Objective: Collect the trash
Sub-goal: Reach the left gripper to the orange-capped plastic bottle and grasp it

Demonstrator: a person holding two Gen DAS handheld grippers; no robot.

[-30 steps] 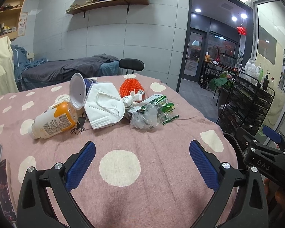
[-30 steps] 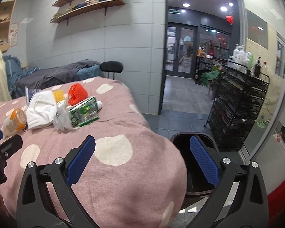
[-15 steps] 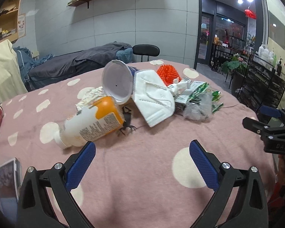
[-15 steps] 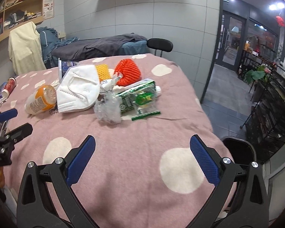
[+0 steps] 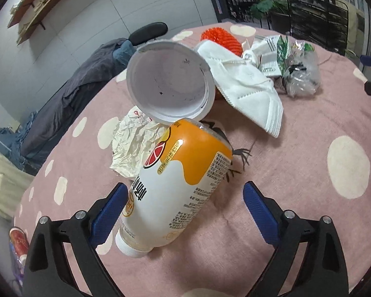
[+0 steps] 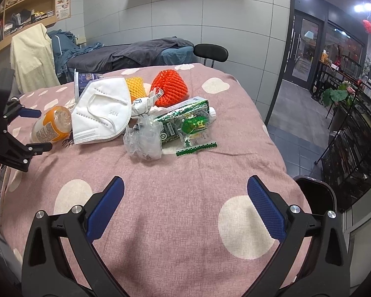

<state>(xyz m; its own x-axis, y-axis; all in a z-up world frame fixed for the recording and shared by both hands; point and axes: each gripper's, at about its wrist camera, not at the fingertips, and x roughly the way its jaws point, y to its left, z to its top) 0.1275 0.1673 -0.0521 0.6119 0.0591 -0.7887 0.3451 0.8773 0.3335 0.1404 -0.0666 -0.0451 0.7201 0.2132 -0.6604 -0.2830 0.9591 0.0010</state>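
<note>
Your table, under its pink spotted cloth, carries the trash heap at its far side. Your right tongs gape wide over bare cloth, holding nothing. Your left tongs, just been narrowing slightly, straddle the toppled orange-and-white bottle; whether the pads touch it, I cannot tell.

bottle: 1 | mask: 1 | foam nets: 2 | carton: 1 | cup: 1
</note>
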